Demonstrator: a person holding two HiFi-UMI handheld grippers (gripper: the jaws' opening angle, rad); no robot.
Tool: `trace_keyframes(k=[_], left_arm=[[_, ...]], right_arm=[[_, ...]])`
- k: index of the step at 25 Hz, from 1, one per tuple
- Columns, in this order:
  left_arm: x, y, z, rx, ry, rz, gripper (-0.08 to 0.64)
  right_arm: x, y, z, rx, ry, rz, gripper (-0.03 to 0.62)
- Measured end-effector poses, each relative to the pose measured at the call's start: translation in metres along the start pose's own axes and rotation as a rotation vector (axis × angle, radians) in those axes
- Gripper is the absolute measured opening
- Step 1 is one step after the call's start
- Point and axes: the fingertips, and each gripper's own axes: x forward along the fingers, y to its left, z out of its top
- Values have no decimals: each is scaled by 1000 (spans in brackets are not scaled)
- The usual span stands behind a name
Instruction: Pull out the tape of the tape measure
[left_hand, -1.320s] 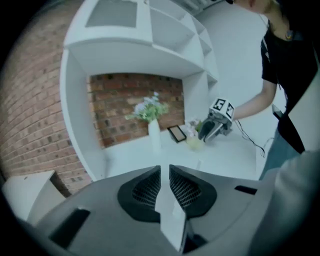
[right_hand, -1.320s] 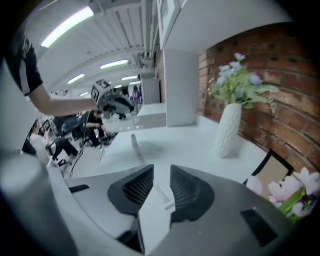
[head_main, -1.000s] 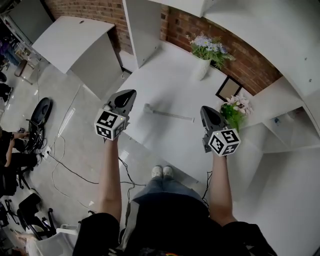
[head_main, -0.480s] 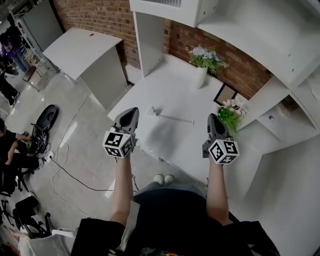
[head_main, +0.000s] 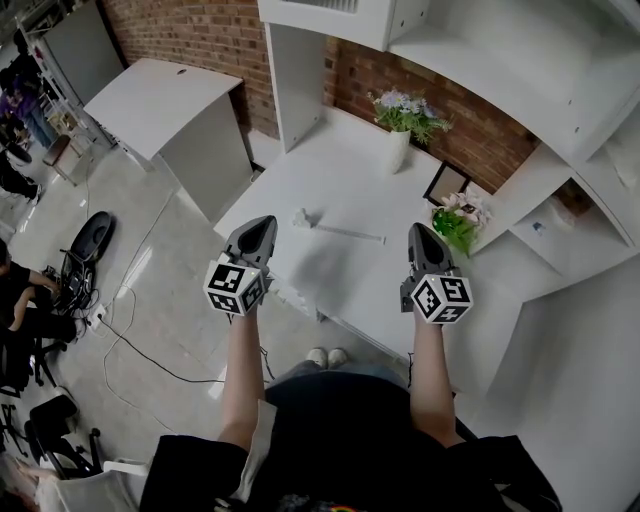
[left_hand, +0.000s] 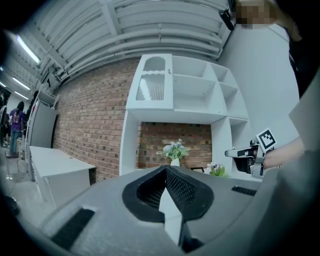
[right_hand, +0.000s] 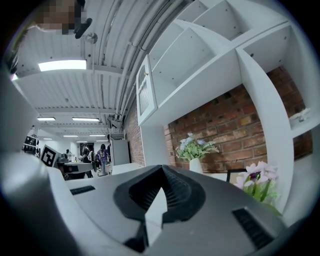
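Clenched, empty, left tongs (head_main: 264, 224) and right tongs (head_main: 418, 232) hover by the table (head_main: 350, 160) edge, tape measure (head_main: 302, 218) beyond.

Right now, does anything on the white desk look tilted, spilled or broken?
Nothing stands out. The vase stands upright, the frame and pink flowers sit by the wall, and nothing is spilled. The tape measure lies flat on the desk, a thin strip, seemingly its tape, already out.
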Motion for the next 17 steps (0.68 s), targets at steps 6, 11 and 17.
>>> trace_keyframes(k=[6, 11, 17], left_arm=[[7, -14, -7, 16, 26, -50, 9], [13, -19, -6, 16, 35, -54, 9], [16, -20, -11, 23, 43, -66, 9]], right_arm=[[-3, 2, -4, -6, 12, 6, -3], [-1, 2, -7, -7, 24, 18, -3], [2, 3, -10, -10, 33, 30, -3]])
